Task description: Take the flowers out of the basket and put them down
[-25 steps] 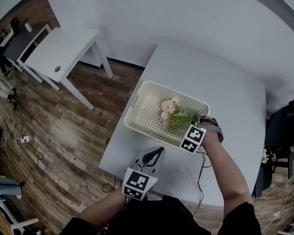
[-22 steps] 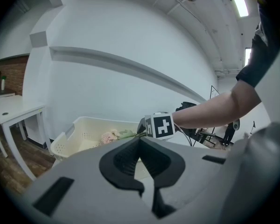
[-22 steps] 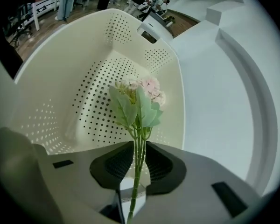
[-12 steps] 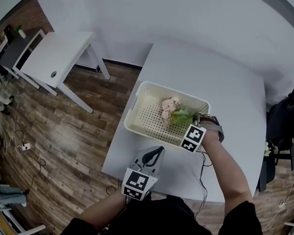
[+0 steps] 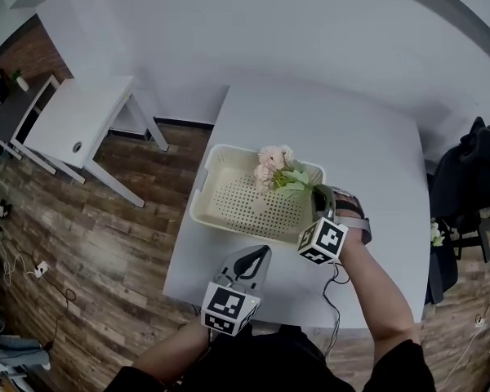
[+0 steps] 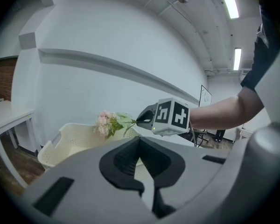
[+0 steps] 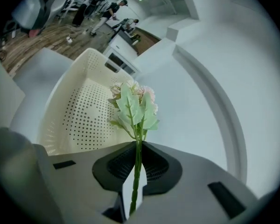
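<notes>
A cream perforated basket (image 5: 210, 188) (image 7: 65, 97) (image 6: 60, 143) stands on the white table (image 5: 367, 153). My right gripper (image 5: 317, 196) (image 7: 138, 148) is shut on the green stem of a bunch of pale pink flowers (image 5: 270, 167) (image 7: 136, 101) (image 6: 107, 121), held lifted over the basket's far right part. The blooms point away from me, above the basket's rim. My left gripper (image 5: 256, 260) (image 6: 140, 146) rests near the table's front edge, short of the basket, jaws together with nothing between them.
A small white side table (image 5: 69, 122) stands on the wood floor (image 5: 82, 243) to the left. A dark chair with clothing (image 5: 469, 186) stands at the table's right. The white wall rises behind the table.
My right gripper has risen with the flowers, lifting them from the basket floor to above the rim. The left gripper has stayed where it was.
</notes>
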`<action>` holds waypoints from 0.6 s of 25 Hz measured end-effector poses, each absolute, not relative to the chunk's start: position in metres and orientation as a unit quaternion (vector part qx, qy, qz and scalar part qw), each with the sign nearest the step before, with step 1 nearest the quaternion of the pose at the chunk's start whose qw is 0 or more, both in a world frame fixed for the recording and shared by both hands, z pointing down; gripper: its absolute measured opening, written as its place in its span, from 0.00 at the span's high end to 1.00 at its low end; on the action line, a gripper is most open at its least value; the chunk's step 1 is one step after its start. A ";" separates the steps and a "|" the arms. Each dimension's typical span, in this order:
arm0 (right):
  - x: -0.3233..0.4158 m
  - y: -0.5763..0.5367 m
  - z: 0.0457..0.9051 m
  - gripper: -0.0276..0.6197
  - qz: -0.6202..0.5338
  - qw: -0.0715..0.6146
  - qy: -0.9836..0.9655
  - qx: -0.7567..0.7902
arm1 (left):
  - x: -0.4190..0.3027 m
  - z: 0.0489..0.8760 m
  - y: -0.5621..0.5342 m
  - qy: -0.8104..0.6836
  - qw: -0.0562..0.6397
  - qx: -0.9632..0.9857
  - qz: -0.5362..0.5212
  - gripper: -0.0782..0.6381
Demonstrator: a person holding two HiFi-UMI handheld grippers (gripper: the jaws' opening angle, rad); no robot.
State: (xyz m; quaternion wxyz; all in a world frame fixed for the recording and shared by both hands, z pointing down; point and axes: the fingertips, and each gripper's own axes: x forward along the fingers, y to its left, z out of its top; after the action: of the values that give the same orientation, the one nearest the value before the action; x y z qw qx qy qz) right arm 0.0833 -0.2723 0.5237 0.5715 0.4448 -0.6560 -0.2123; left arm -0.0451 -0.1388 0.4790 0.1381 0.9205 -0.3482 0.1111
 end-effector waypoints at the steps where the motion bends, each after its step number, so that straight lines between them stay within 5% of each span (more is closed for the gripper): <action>1: 0.090 -0.267 0.513 0.89 -0.200 0.550 -0.661 0.470 | -0.041 0.477 -0.136 -0.343 0.135 0.923 0.110 0.88; 8: 0.169 -0.214 0.457 0.89 -0.055 0.372 -0.662 0.648 | -0.007 0.465 -0.118 -0.287 0.118 0.944 0.111 0.88; 15: 0.258 -0.147 0.456 0.89 0.024 0.276 -0.604 0.747 | 0.055 0.464 -0.087 -0.208 0.103 0.965 0.123 0.88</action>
State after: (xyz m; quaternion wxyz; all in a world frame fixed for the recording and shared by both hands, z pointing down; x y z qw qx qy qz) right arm 0.2581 -0.1467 0.4563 0.2758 0.7471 -0.6043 0.0242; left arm 0.0545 -0.0869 0.4640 0.1025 0.9649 -0.2080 0.1229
